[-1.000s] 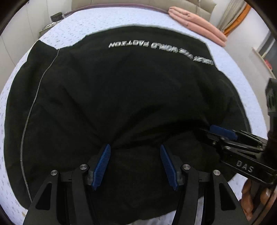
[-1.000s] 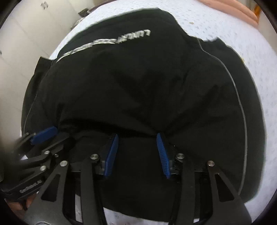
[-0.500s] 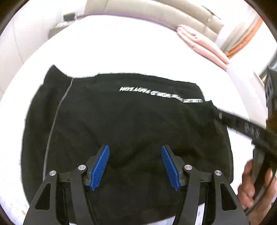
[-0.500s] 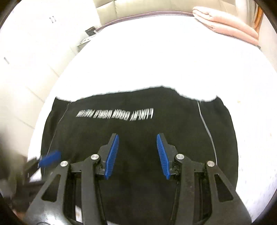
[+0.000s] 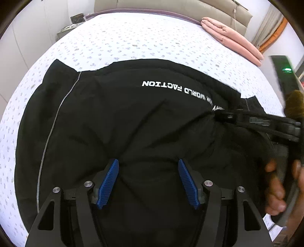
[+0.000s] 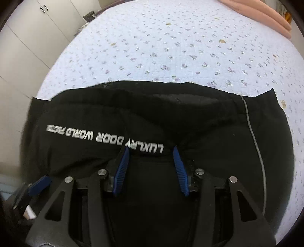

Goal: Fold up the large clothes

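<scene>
A large black garment (image 5: 117, 121) with white lettering and a thin grey stripe lies folded on the bed; it also fills the lower half of the right wrist view (image 6: 199, 123). My left gripper (image 5: 148, 167) is open, its blue pads on either side of a fold of the cloth near the front edge. My right gripper (image 6: 151, 153) is open too, pressed against a fold just below the lettering. In the left wrist view the right gripper (image 5: 224, 115) reaches in from the right and touches the garment. The left gripper's blue pad (image 6: 39, 185) shows at the lower left of the right wrist view.
The bed (image 5: 133, 38) has a white sheet with small purple flowers. A folded pink blanket (image 5: 231, 38) lies at the far right by the beige headboard (image 5: 171, 5). White cupboards (image 6: 28, 34) stand to the left. A nightstand (image 5: 72, 24) is at the far left.
Both grippers rose and pulled back from the garment half a second ago, then came down onto it again. The right gripper now sits farther along, at the lettering. Both stayed open.
</scene>
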Action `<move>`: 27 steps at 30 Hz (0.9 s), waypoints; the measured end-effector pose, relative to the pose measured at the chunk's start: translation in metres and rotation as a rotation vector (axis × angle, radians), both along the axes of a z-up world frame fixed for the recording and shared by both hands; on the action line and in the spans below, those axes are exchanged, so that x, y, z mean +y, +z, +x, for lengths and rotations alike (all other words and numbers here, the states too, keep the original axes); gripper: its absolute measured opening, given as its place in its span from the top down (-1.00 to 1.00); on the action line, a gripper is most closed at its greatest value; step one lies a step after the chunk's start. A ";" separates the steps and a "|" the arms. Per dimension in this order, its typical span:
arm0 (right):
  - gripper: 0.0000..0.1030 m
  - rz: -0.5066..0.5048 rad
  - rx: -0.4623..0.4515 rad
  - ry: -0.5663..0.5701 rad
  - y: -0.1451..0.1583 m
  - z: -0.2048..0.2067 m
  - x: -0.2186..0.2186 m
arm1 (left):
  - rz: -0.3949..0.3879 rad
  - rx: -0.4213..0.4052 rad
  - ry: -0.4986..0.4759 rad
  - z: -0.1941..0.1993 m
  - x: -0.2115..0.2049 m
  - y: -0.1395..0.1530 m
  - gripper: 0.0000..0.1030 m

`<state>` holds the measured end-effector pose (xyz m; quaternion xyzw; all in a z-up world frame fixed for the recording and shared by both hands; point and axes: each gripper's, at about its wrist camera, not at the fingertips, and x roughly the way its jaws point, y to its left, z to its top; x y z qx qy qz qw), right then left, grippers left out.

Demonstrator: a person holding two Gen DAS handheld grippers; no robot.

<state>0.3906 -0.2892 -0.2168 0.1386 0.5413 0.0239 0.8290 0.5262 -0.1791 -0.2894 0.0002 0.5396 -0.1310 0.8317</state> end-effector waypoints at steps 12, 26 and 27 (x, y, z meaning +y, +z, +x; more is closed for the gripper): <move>-0.13 -0.011 -0.030 -0.059 0.033 -0.133 -0.022 | 0.034 -0.009 0.018 -0.017 0.007 0.012 -0.35; -0.23 -0.123 0.091 0.017 -0.009 -0.152 -0.004 | 0.199 -0.069 0.131 -0.053 0.045 0.001 -0.52; -0.23 -0.077 0.090 0.002 -0.004 -0.153 -0.013 | 0.194 -0.079 0.125 -0.055 0.045 0.005 -0.52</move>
